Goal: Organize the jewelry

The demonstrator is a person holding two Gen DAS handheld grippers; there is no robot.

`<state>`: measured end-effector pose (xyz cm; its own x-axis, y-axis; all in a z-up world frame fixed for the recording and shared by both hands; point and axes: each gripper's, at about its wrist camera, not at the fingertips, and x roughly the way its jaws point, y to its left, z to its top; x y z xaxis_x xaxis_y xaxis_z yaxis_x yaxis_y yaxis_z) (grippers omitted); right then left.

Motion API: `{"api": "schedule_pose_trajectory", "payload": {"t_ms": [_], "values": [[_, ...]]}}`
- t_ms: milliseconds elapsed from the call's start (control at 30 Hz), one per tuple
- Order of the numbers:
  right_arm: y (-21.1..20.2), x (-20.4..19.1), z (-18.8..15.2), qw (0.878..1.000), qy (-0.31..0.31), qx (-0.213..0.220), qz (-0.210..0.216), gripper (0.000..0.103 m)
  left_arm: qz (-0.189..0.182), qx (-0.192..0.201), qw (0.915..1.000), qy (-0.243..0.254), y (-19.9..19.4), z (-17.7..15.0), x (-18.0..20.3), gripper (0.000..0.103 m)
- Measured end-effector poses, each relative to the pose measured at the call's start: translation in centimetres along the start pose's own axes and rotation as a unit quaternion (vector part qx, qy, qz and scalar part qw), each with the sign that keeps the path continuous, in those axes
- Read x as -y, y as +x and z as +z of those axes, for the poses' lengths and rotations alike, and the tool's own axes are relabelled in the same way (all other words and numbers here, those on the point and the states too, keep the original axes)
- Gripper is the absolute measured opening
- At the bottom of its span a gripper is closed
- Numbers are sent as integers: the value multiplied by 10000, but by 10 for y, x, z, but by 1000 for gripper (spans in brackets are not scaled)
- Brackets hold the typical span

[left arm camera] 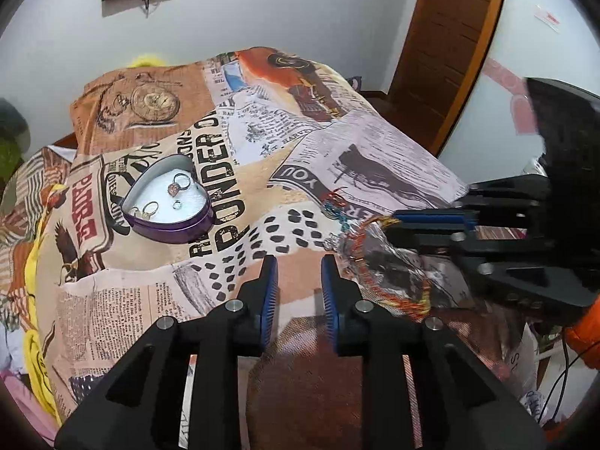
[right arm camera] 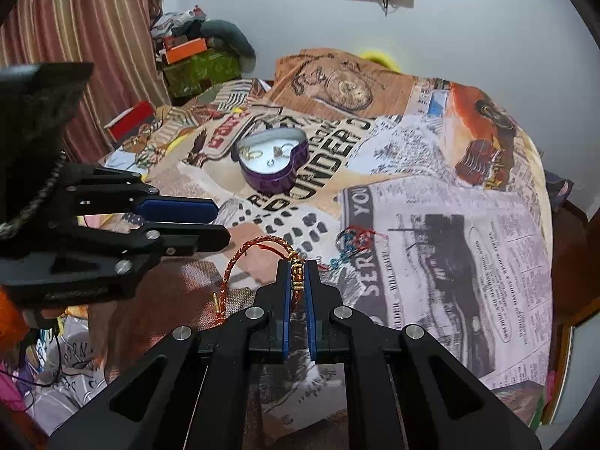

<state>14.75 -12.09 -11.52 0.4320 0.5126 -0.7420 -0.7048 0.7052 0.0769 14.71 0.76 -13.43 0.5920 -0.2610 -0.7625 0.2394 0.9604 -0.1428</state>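
Printed words on the newspaper-collage bedspread

The bedspread (left arm camera: 157, 300) carries all the readable text. Large black letters reading "PONDER" run beside the purple heart-shaped tin (left arm camera: 168, 221) in the left wrist view, and the same word shows next to the tin (right arm camera: 275, 172) in the right wrist view. A red-lettered badge near the spread's left edge reads "PARIS" (left arm camera: 84, 206). A dark banner toward the right side shows "YOU" (left arm camera: 296, 176), seen also as "YOU" (right arm camera: 362, 202) from the right wrist, with "SER" (right arm camera: 369, 277) below it. The fine newsprint columns are too small to read.
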Motion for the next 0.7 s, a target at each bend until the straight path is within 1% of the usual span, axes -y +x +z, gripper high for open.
{"api": "schedule_pose_trajectory", "payload": {"t_ms": [33, 100, 200, 367, 467, 600, 667, 700], "values": [[-2, 2, 0, 10000, 18, 21, -19, 6, -6, -33, 10000, -5, 4, 1, -1, 29], [-5, 8, -1, 9999, 56, 42, -93, 6, -23, -115, 9999, 35, 13, 4, 0, 31], [-7, 19, -5, 9996, 154, 5, -221, 6, -112, -288, 9995, 116, 31, 7, 5, 31], [-12, 39, -10, 9987, 360, -19, -371, 6, -197, -458, 9985, 225, 53, 12, 17, 31], [-21, 49, -8, 9980, 441, 85, -434, 6, -229, -465, 9983, 260, 62, 15, 25, 31], [-32, 53, -3, 9975, 463, 259, -470, 6, -167, -486, 9982, 310, 72, 17, 31, 31], [-37, 54, 1, 9972, 447, 346, -495, 6, -106, -427, 9985, 332, 73, 15, 33, 21], [-38, 54, 2, 9971, 440, 377, -495, 6, -88, -428, 9985, 339, 73, 15, 33, 11]]}}
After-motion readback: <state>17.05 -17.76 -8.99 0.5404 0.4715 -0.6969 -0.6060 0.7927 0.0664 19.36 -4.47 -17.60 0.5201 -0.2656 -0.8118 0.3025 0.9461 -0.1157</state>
